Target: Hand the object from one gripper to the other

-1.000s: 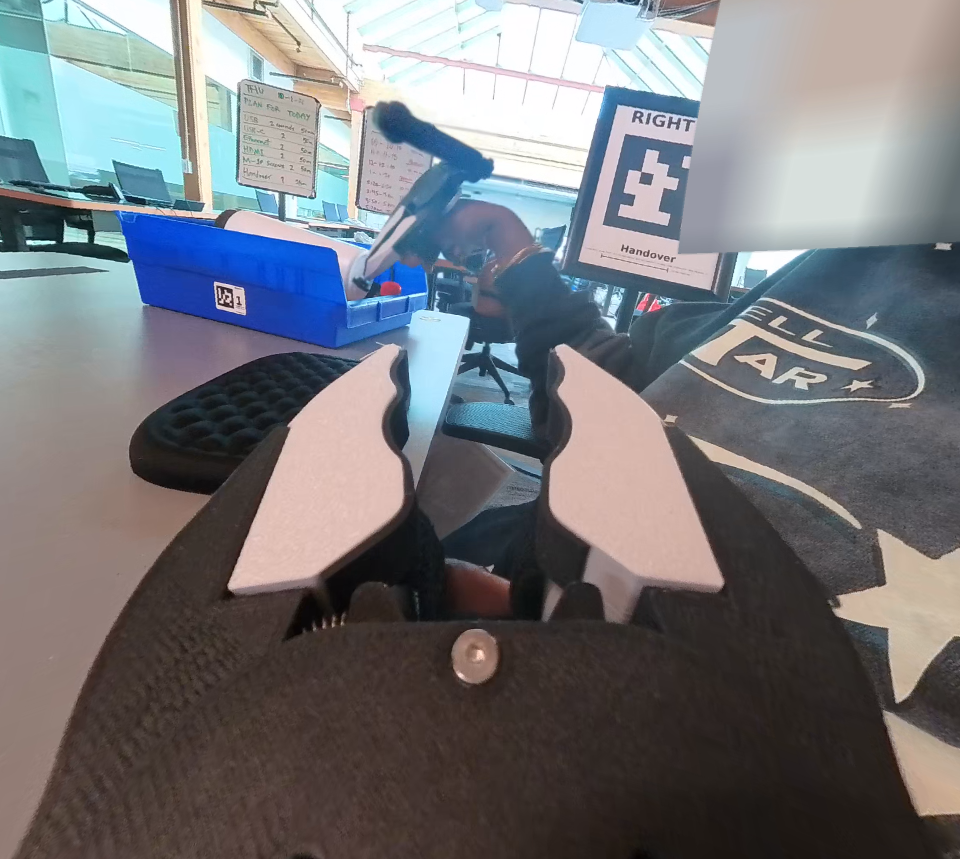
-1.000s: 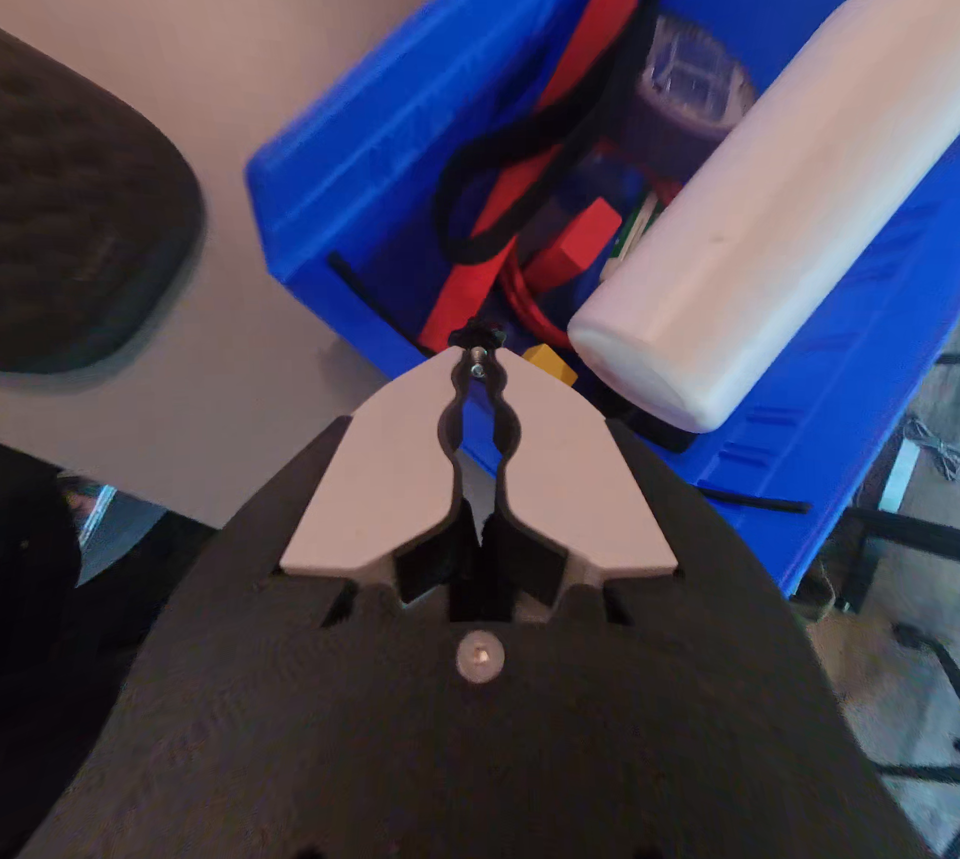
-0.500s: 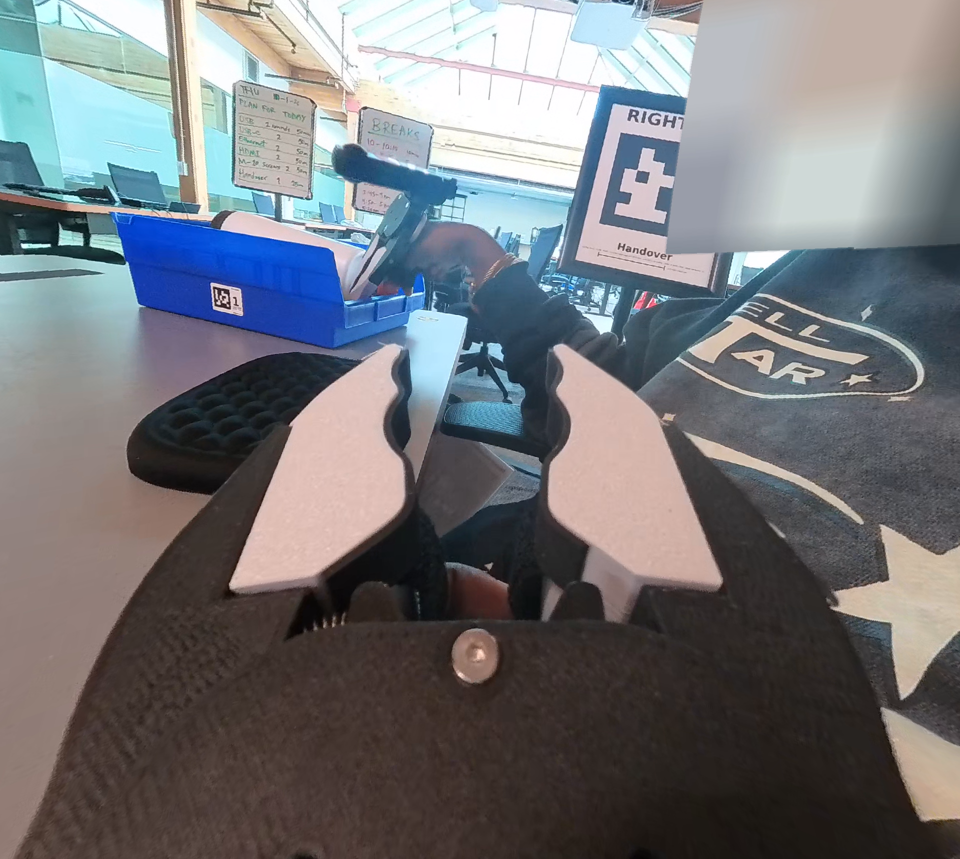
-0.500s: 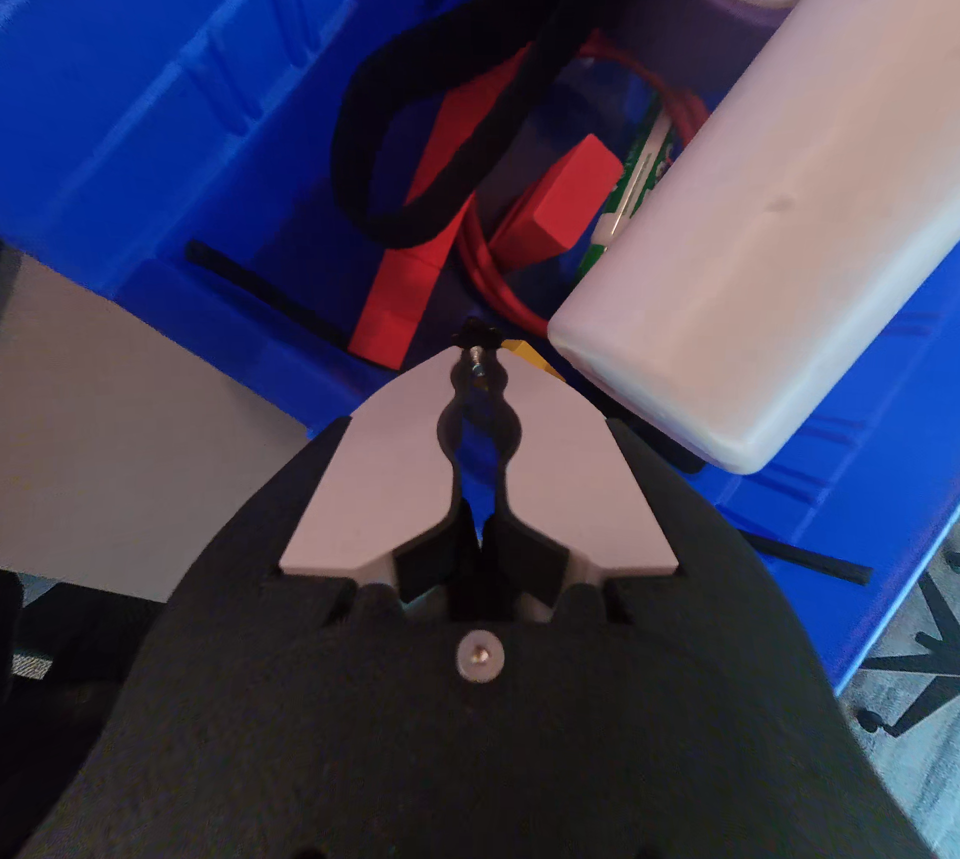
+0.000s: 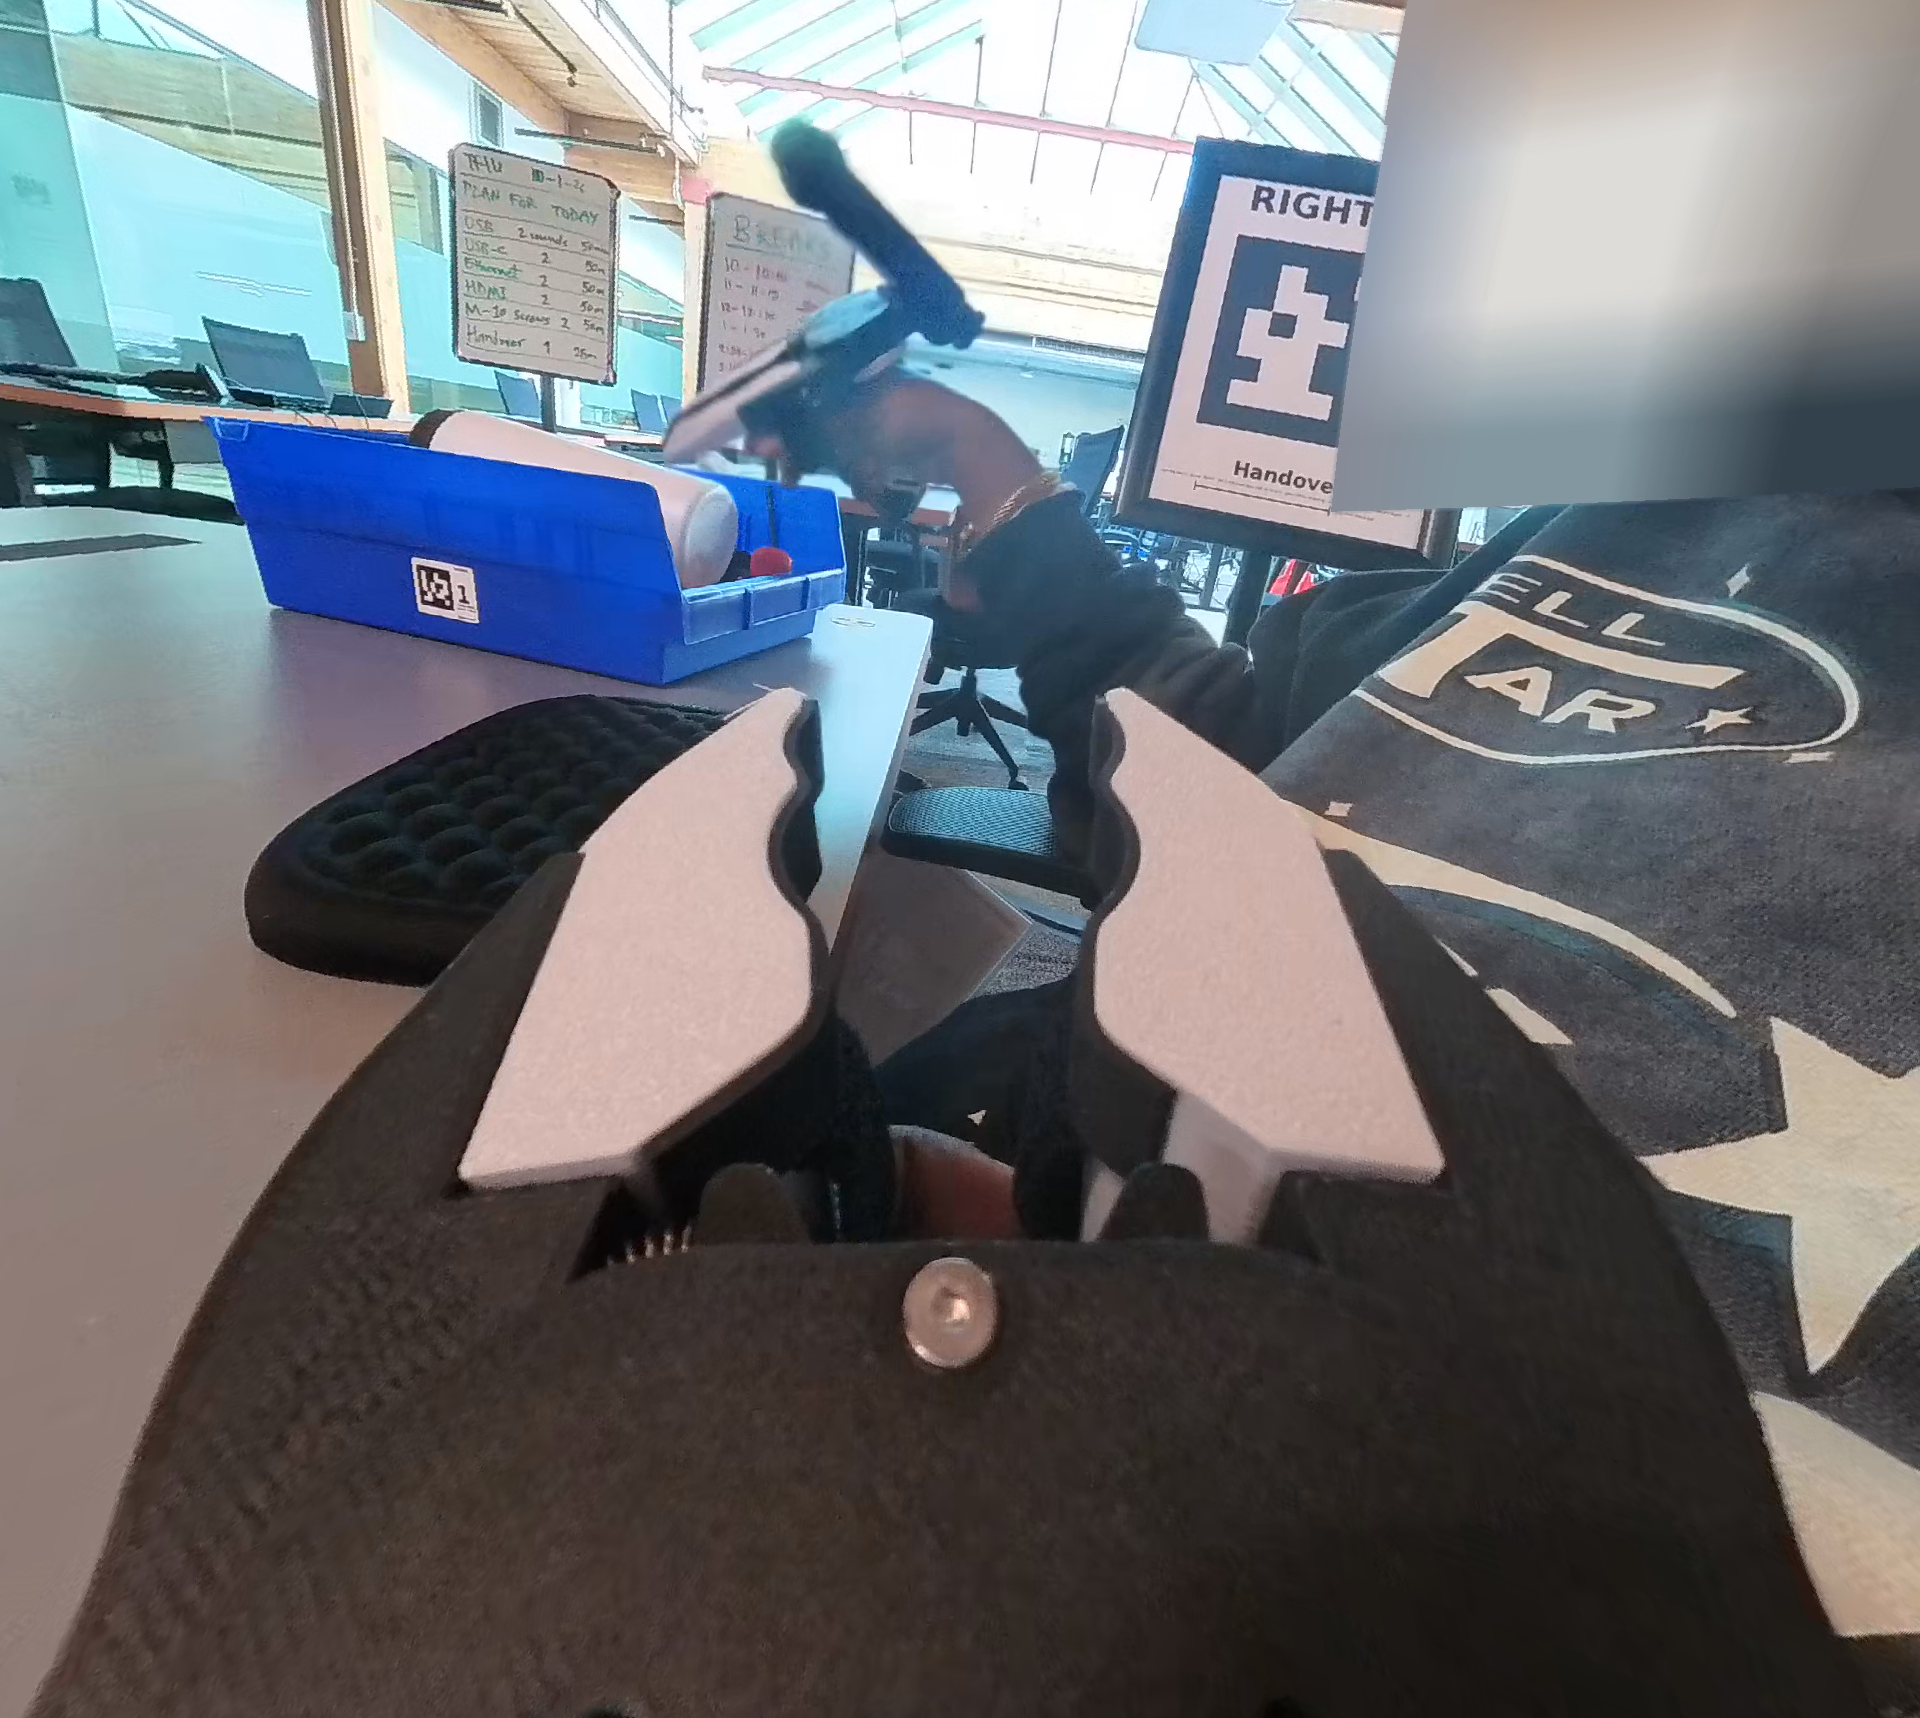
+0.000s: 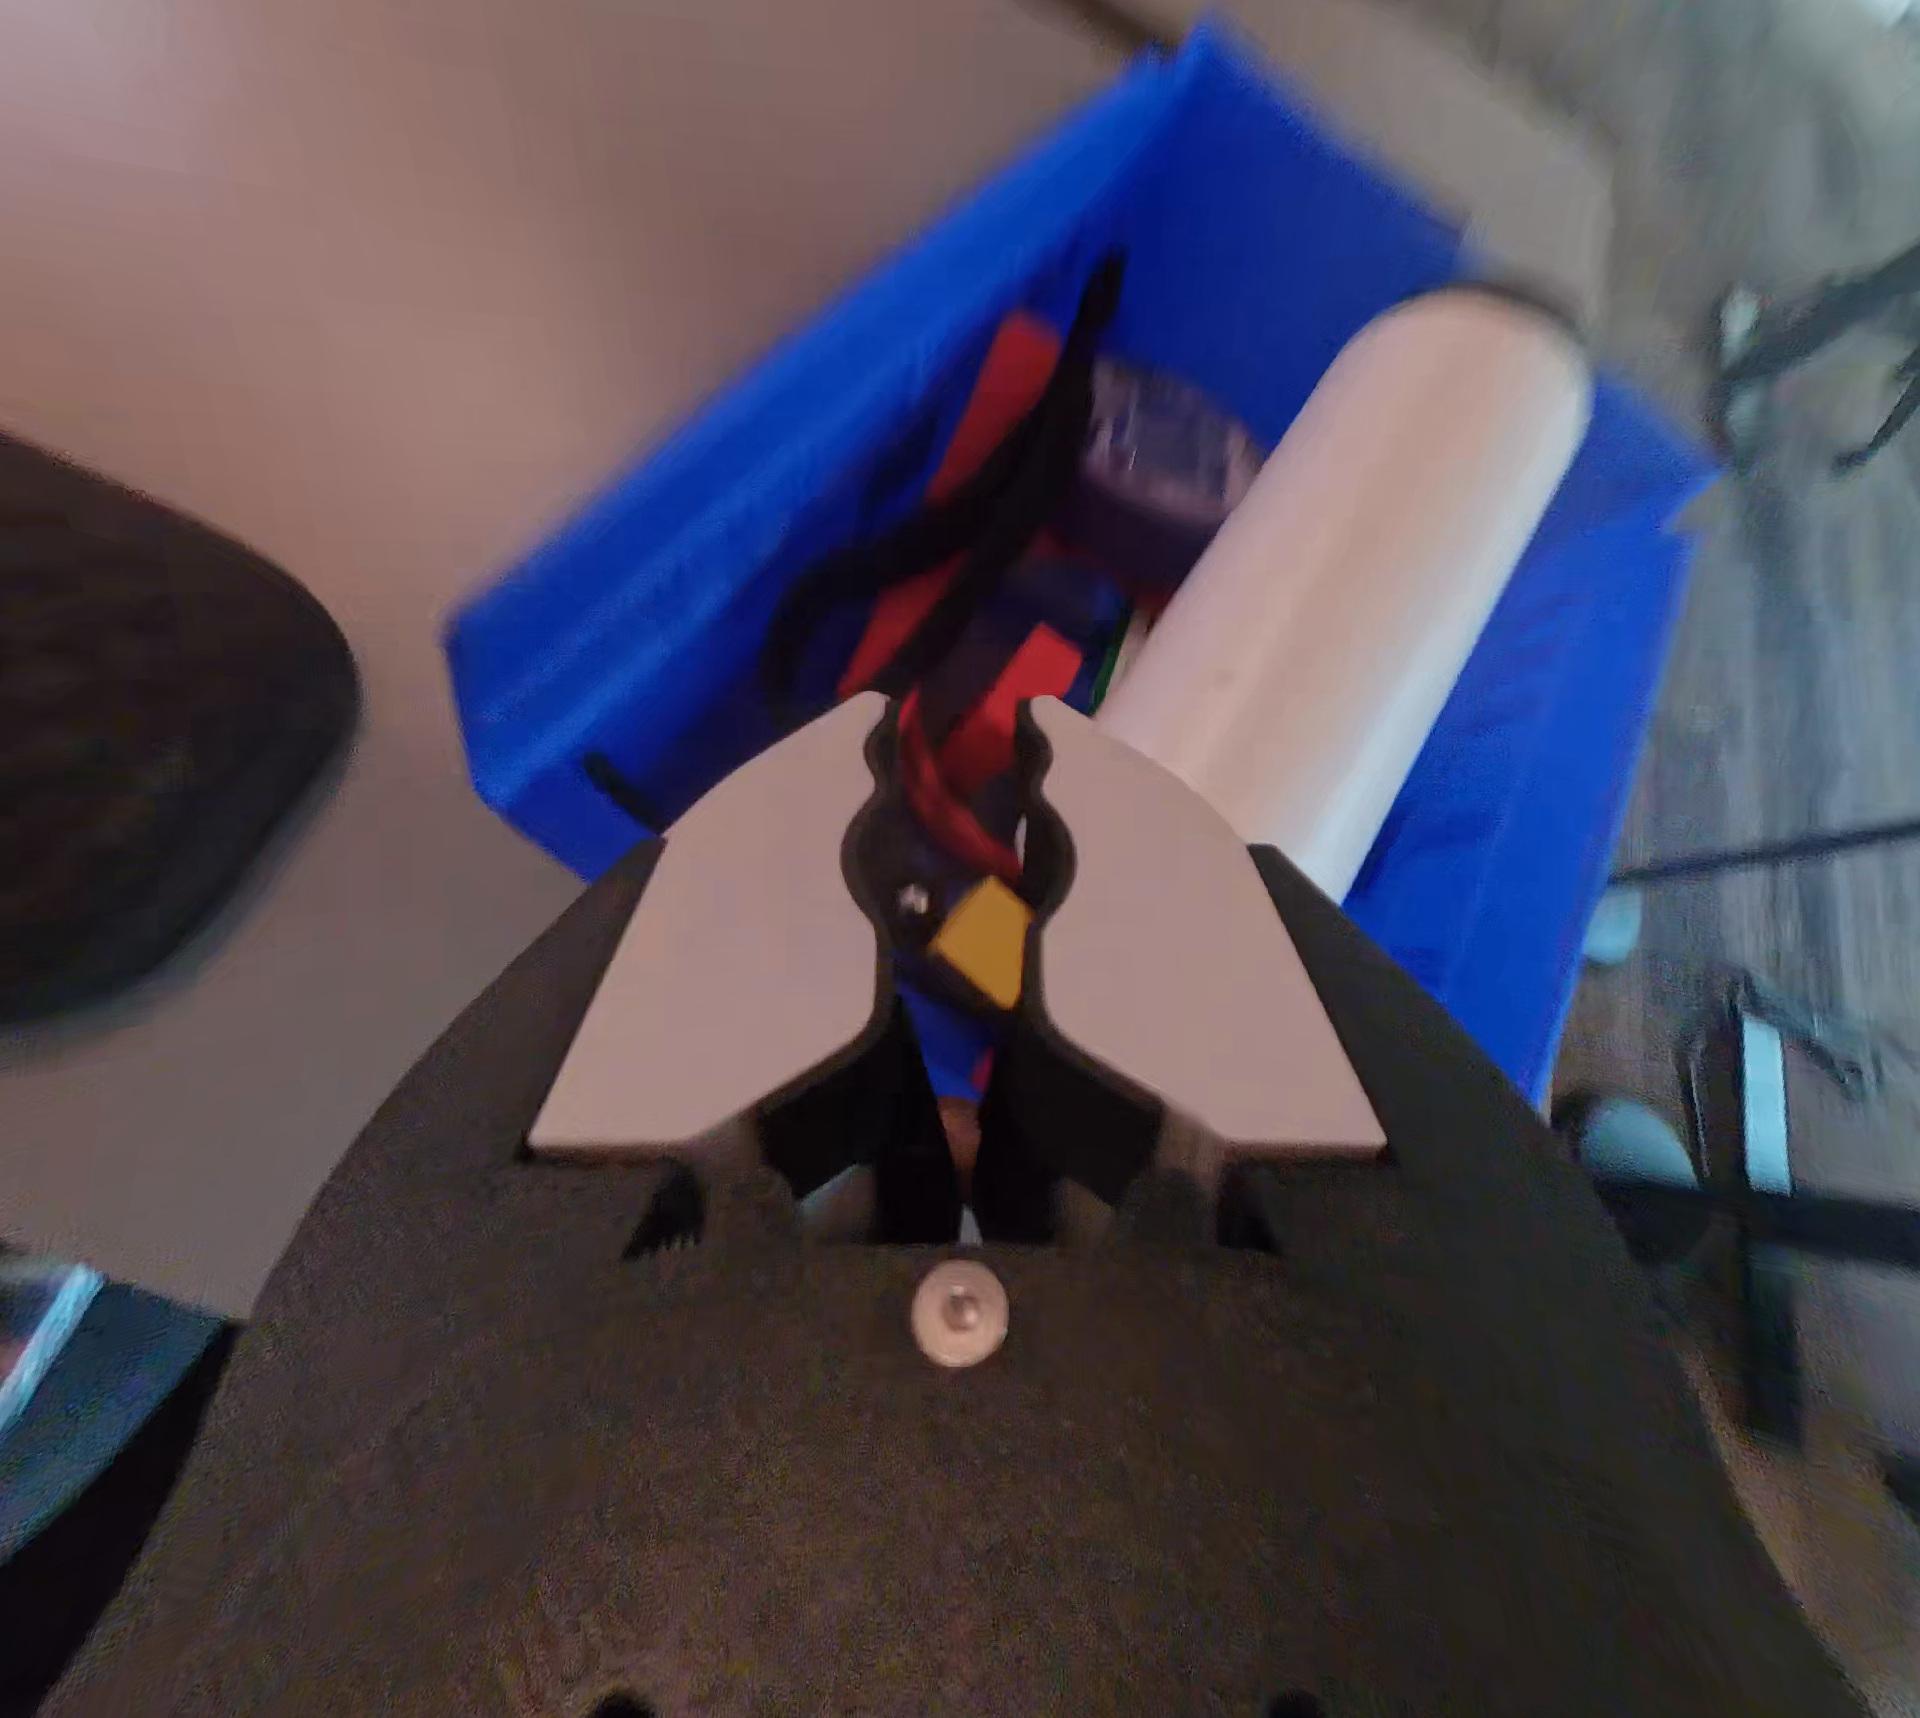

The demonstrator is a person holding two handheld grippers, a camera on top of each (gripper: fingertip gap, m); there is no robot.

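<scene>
My right gripper (image 6: 961,712) hangs above the blue bin (image 6: 665,588). Its jaws stand a little apart around a yellow plug (image 6: 977,941) with red wires (image 6: 940,795). A small screw piece (image 6: 912,899) sits beside the plug. The plug looks sharp while the bin is blurred. In the left wrist view the right gripper (image 5: 769,380) shows blurred, tilted down over the blue bin (image 5: 520,567). My left gripper (image 5: 961,712) is open and empty, low over the table's near edge, well short of the bin.
A white bottle (image 6: 1340,567) lies in the bin with red blocks, a black cord and a tape roll. A black padded rest (image 5: 488,816) lies on the grey table (image 5: 135,837). A framed marker sign (image 5: 1268,338) and a person's dark shirt (image 5: 1610,837) are at the right.
My right gripper dipped into the bin, then pulled up and back. Its jaws, earlier shut on a small screw piece, now hold the yellow plug. The left gripper has not moved.
</scene>
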